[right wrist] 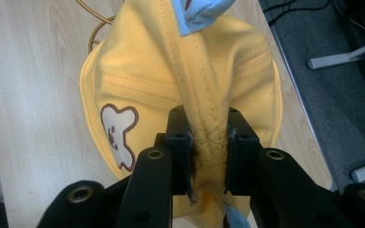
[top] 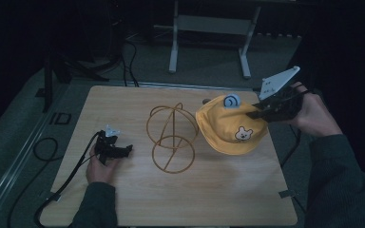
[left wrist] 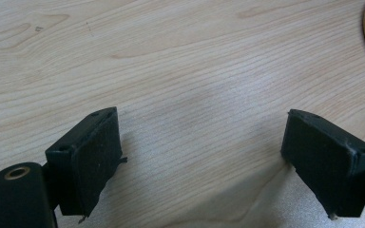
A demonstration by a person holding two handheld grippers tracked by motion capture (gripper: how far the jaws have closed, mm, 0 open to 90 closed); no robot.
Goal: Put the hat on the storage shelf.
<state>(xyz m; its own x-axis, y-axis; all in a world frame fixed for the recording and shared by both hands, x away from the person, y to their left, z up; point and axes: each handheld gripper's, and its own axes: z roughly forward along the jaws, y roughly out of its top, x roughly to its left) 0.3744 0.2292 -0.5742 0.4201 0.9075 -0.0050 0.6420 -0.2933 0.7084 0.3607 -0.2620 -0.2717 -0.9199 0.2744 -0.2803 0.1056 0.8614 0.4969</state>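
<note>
right gripper (right wrist: 208, 152) pinching yellow hat (right wrist: 171, 76), seemingly lifted

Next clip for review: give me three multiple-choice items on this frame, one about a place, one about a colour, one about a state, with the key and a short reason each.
1. Where does the wire hat stand sit?
A. on the floor
B. mid-table, between the two grippers
C. at the table's near right corner

2. What colour is the hat?
A. yellow
B. red
C. green

3. What is the right gripper doing?
A. hanging open above the wood
B. shut on the stand
C. shut on the hat

Key: 1 B, the high view shows it on the table between them. 2 A, yellow cloth with a bear patch. 3 C, its pads pinch a fold of the hat; the left gripper is open over bare wood.
</note>
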